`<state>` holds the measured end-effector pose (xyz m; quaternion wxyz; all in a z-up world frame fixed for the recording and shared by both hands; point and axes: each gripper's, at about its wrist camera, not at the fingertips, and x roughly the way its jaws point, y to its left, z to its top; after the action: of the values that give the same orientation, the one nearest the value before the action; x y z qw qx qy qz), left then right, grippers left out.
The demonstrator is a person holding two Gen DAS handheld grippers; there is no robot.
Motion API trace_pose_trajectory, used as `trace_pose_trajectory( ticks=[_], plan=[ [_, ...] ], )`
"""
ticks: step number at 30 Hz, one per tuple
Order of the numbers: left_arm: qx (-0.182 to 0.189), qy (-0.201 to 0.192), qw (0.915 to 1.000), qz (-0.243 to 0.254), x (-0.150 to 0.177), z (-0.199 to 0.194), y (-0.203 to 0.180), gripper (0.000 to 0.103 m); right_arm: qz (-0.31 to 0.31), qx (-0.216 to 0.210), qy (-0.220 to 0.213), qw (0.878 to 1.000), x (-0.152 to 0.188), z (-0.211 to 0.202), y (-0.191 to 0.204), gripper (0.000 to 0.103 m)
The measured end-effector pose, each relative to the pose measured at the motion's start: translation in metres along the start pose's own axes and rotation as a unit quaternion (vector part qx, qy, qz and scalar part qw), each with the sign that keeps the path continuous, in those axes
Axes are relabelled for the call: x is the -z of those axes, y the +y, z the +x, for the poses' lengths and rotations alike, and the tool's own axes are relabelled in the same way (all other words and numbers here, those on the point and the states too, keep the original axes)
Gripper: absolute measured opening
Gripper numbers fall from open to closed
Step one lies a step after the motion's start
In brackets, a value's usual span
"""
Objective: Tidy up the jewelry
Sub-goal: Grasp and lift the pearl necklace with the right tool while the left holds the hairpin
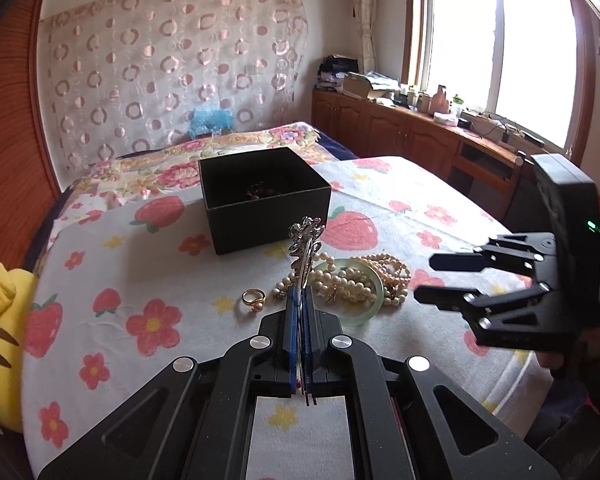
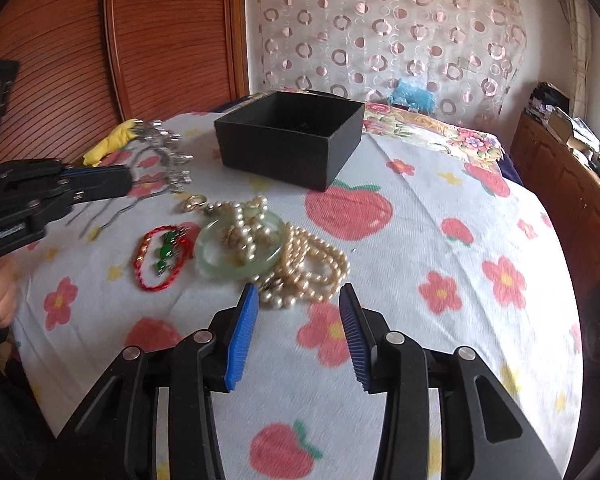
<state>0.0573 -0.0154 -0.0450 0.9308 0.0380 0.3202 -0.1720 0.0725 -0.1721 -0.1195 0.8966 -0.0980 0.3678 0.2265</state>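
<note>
1. The strawberry-print cloth (image 2: 420, 208) carries everything, so each piece lies within my reach.
2. The black box (image 1: 260, 204) stands open behind the heap, ready for pieces.
3. My right gripper (image 2: 298, 336) hangs half-open and empty, near the pearl strands (image 2: 312, 264) draped over the jade bangle (image 2: 216, 260).
4. My left gripper (image 1: 299, 300) is clamped on the silver hair comb (image 1: 305, 240), lifted clear, presumably for the box.

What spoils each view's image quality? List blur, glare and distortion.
Left wrist view: the window is blown out to white, fisheye bends the room edges, and the black box interior is too dark to read. Right wrist view: even light, no glare, slight softness on the bedsheet, strong curving at the edges.
</note>
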Motion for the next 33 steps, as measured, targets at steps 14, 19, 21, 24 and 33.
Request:
trace_pose_trajectory(
  ticks=[14,19,21,24,33],
  plan=[
    [0.002,0.000,0.9999,-0.013,0.004,-0.001,0.005,0.001,0.020,-0.021,0.039,0.999,-0.019,0.033,-0.020,0.045],
    [0.002,0.000,0.9999,-0.014,0.005,-0.002,0.004,0.001,0.026,-0.016,0.031,0.999,-0.023,0.031,-0.027,0.039],
    [0.002,0.000,0.9999,-0.014,0.005,-0.002,0.004,0.001,0.027,-0.012,0.032,0.999,-0.024,0.032,-0.029,0.034],
    [0.002,0.000,0.9999,-0.012,0.005,-0.003,0.004,0.001,0.027,-0.004,0.038,0.999,-0.023,0.035,-0.031,0.029],
    [0.003,0.001,0.9999,-0.014,0.007,-0.004,0.005,0.002,0.029,-0.016,0.046,0.998,-0.027,0.040,-0.032,0.029]
  ],
)
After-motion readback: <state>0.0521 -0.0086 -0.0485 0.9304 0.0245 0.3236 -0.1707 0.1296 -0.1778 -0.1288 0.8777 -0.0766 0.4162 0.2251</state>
